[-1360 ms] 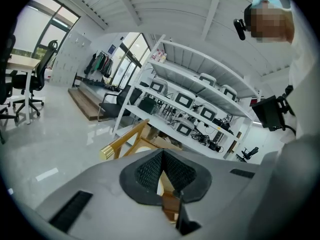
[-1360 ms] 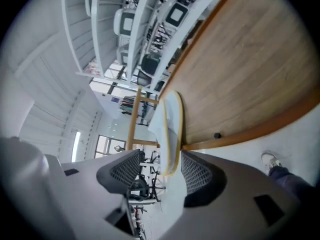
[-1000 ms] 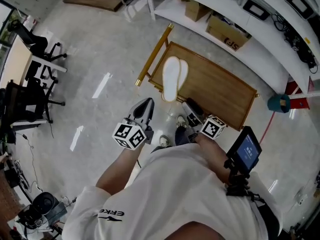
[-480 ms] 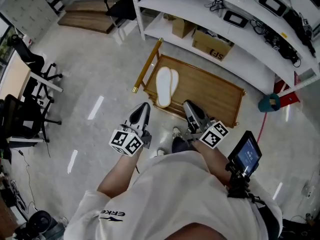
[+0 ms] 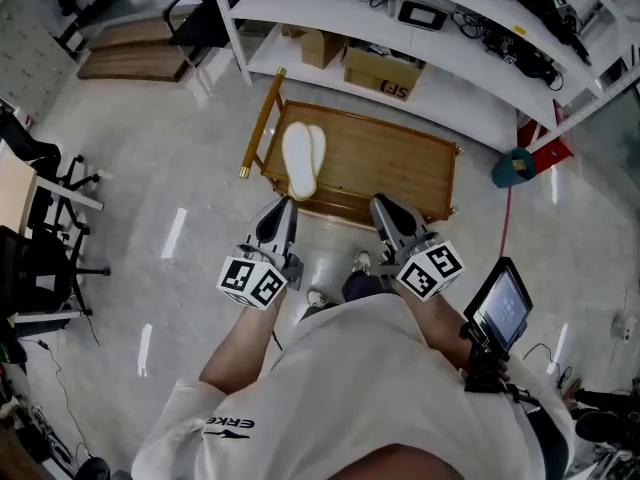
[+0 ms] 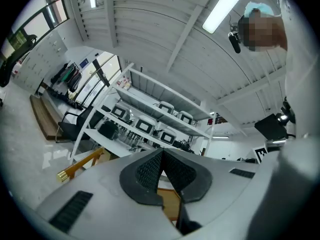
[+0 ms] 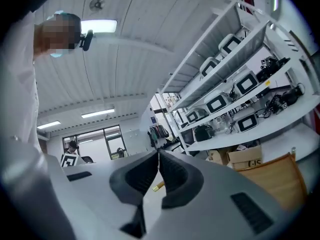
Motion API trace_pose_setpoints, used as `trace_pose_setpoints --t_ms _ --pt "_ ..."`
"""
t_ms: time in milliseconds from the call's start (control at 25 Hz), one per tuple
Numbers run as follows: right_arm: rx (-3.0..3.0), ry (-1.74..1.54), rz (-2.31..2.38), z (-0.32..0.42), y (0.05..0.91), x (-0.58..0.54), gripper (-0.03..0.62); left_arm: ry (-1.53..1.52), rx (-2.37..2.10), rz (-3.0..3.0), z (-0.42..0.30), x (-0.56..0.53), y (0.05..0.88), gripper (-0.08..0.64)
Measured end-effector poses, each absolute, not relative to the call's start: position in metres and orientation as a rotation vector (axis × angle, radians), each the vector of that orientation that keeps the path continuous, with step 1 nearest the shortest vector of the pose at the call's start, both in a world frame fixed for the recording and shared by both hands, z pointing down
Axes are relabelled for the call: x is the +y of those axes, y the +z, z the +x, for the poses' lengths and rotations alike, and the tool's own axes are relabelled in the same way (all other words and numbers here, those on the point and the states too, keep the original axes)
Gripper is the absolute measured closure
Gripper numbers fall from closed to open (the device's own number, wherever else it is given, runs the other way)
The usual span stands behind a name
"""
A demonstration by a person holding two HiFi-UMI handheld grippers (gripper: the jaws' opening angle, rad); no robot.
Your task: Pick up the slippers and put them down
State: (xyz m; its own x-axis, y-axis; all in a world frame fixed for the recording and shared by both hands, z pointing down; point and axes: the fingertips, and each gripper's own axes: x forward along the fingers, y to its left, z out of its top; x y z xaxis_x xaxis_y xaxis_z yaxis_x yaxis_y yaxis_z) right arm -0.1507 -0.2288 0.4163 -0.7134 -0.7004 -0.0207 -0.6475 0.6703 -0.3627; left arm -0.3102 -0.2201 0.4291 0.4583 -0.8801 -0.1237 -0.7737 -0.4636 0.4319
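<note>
A pair of white slippers [image 5: 300,158] lies side by side, soles up, at the left end of a low wooden tray [image 5: 390,168] on the floor. Both grippers are held up in front of the person, well above the tray and apart from the slippers. My left gripper [image 5: 280,211] points toward the tray's near edge, and its dark pads meet at the tip [image 6: 161,154] with nothing between them. My right gripper [image 5: 383,208] has just closed; its pads touch at the tip [image 7: 158,156] and hold nothing.
A brass-coloured rail [image 5: 260,123] runs along the tray's left side. White shelving [image 5: 440,108] with cardboard boxes [image 5: 380,71] stands behind the tray. Office chairs [image 5: 40,258] are at far left, a teal object [image 5: 512,166] is right of the tray, and a small screen [image 5: 500,308] hangs at the person's right side.
Both grippers have risen away from the floor, and the tray with the slippers now looks farther off. The right gripper has rolled. The slippers have stayed on the tray.
</note>
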Motion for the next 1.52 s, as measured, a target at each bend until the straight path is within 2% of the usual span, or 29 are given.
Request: trace_pose_setpoints --t_ms 1160,1520 --pt "2.722 -0.410 -1.313 0.035 0.408 -0.145 0.583 -0.384 -1.238 2.520 -0.089 -0.148 0.416 0.557" --pt "2.702 -0.450 -1.368 0.051 0.415 -0.130 0.586 -0.349 -1.169 2.557 -0.064 -0.138 0.415 0.557"
